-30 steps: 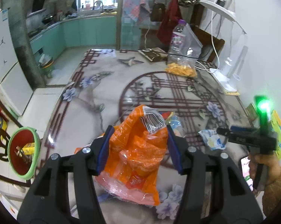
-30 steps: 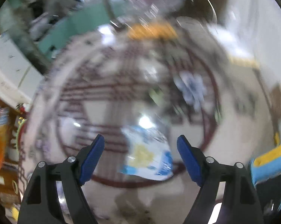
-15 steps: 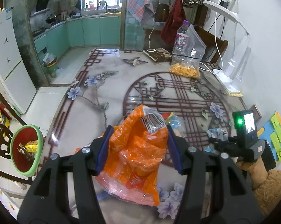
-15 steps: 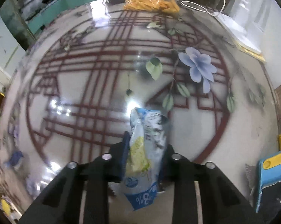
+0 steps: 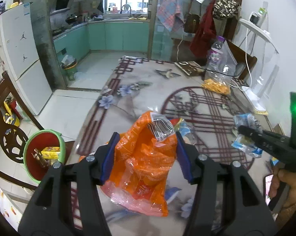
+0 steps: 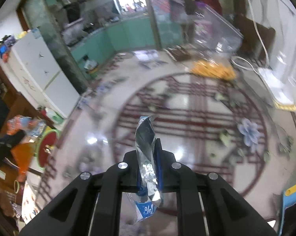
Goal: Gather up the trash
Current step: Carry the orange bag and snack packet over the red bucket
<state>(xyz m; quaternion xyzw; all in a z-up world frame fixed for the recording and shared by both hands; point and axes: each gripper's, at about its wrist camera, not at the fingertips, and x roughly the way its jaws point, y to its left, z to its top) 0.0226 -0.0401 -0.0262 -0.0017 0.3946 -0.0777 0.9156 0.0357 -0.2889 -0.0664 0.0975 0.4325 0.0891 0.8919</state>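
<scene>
Patterned table [image 5: 140, 98]: left gripper [image 5: 146, 155] fingers clamping orange barcoded bag [image 5: 146, 169]; right gripper [image 6: 150, 157] pinching "%" wrapper [image 6: 147, 157].

A crumpled orange bag [image 5: 146, 167] and a flattened blue-and-silver wrapper [image 6: 148, 163] each sit upright, pinched between jaws.

You hold a crinkly orange plastic bag [image 5: 146, 169] and a silver-and-blue foil wrapper [image 6: 148, 157] over a shiny table with dark red lines and pale blue flowers [image 5: 207, 106].
</scene>
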